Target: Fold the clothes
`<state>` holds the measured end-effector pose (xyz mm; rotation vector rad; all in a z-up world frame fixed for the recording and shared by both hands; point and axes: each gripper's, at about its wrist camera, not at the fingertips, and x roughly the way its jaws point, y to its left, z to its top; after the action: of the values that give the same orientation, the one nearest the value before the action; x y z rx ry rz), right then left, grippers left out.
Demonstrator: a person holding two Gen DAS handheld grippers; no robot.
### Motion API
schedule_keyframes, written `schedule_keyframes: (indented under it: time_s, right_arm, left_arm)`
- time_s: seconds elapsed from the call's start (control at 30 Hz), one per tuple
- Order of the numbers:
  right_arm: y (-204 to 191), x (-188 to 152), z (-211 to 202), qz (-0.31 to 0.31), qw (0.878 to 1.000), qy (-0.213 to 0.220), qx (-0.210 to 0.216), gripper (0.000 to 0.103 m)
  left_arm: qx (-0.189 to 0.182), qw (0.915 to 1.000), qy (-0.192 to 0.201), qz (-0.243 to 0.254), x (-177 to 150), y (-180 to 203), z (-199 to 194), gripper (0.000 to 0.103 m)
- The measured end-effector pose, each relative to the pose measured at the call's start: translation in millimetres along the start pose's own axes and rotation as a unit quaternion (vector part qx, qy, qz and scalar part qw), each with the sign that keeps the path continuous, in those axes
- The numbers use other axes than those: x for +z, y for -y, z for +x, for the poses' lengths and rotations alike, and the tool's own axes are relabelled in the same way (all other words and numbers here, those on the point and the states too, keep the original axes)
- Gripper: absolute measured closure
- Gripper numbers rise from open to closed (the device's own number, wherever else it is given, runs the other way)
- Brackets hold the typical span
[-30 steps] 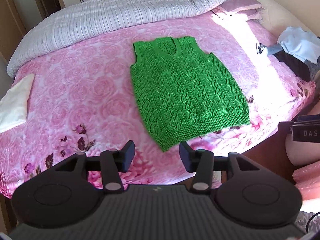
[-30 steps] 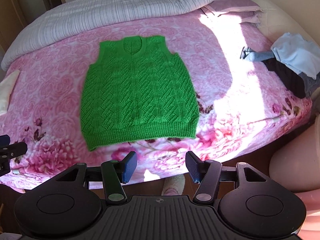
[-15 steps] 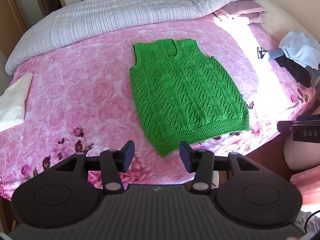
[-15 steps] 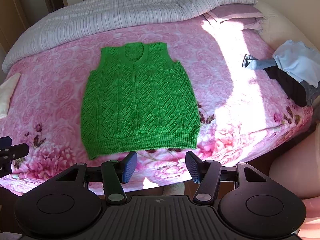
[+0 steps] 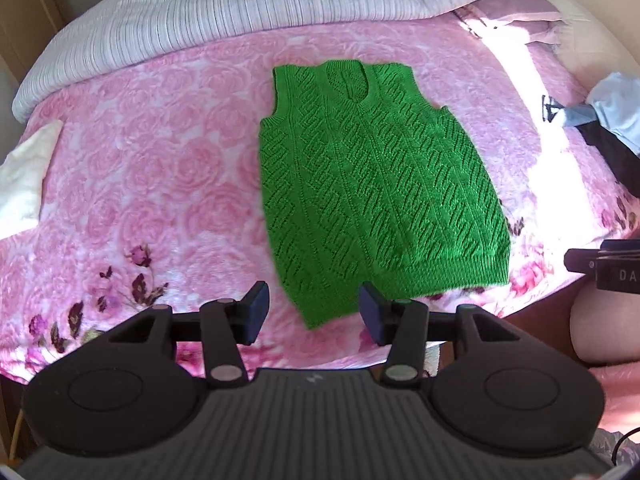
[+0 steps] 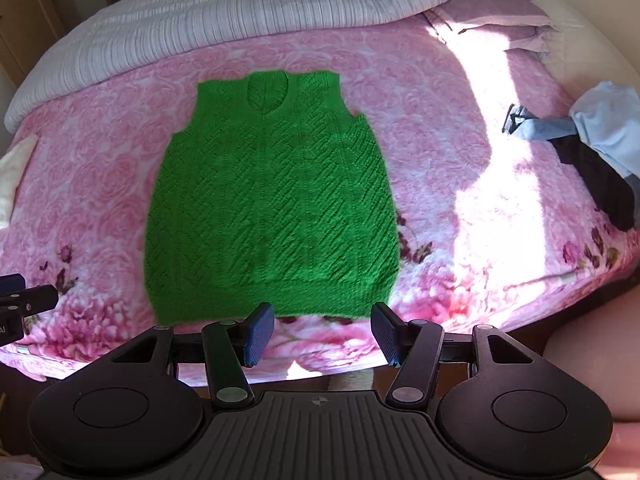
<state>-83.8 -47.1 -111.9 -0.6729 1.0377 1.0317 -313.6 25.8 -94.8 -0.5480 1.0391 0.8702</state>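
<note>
A green knitted vest (image 5: 372,192) lies flat on the pink rose-patterned bedspread (image 5: 160,168), neck towards the far side, hem towards me. My left gripper (image 5: 314,314) is open, hovering over the vest's near left hem corner with nothing between its fingers. In the right wrist view the same vest (image 6: 276,204) fills the middle. My right gripper (image 6: 320,334) is open and empty just in front of the hem, near the bed's front edge. The left gripper's tip (image 6: 24,304) shows at that view's left edge.
A striped grey-white quilt (image 5: 240,12) is bunched along the far side of the bed. A pile of light blue and black clothes (image 6: 592,148) lies at the right. A white folded cloth (image 5: 24,176) sits at the left edge. Bright sunlight falls across the right part.
Both grippers have moved in towards the bed, so the vest now sits larger and nearer in both views. The jaws keep the same opening. The vest has not shifted.
</note>
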Motion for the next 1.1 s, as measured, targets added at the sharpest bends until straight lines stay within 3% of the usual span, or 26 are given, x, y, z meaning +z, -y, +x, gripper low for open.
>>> schedule_keyframes:
  time_s: [0.23, 0.33, 0.47, 0.63, 0.77, 0.9, 1.1]
  right_arm:
    - [68.4, 55.1, 32.8, -0.017, 1.0, -0.001, 0.021, 0.045]
    - [105.9, 75.7, 52.9, -0.023, 0.998, 0.011, 0.049, 0.046]
    - [146.9, 85.0, 94.1, 0.003, 0.995, -0.025, 0.096, 0.046]
    - [171.8, 61.4, 162.9, 0.08, 0.978, -0.105, 0.159, 0.046]
    - [181.3, 32.1, 215.8, 0.147, 0.957, -0.158, 0.196, 0.046]
    - [191.1, 22.0, 243.6, 0.217, 0.942, -0.15, 0.207, 0.046]
    - [186.8, 7.6, 264.5, 0.228, 0.947, -0.129, 0.188, 0.046]
  left_arm:
    - [-0.013, 0.9977, -0.02, -0.064, 41.1, 26.6, 48.4, 0.058]
    - [0.008, 0.9937, -0.034, -0.106, 43.8, 20.9, 74.3, 0.058]
    - [0.036, 0.9859, -0.062, -0.151, 31.6, 7.0, 108.6, 0.058]
    - [0.035, 0.9741, -0.093, -0.203, 2.6, -16.8, 150.7, 0.058]
    - [0.019, 0.9574, -0.113, -0.265, -21.0, -40.2, 187.4, 0.058]
    - [-0.002, 0.9426, -0.104, -0.317, -36.9, -62.4, 215.1, 0.058]
    - [-0.032, 0.9309, -0.108, -0.347, -47.3, -77.6, 243.8, 0.063]
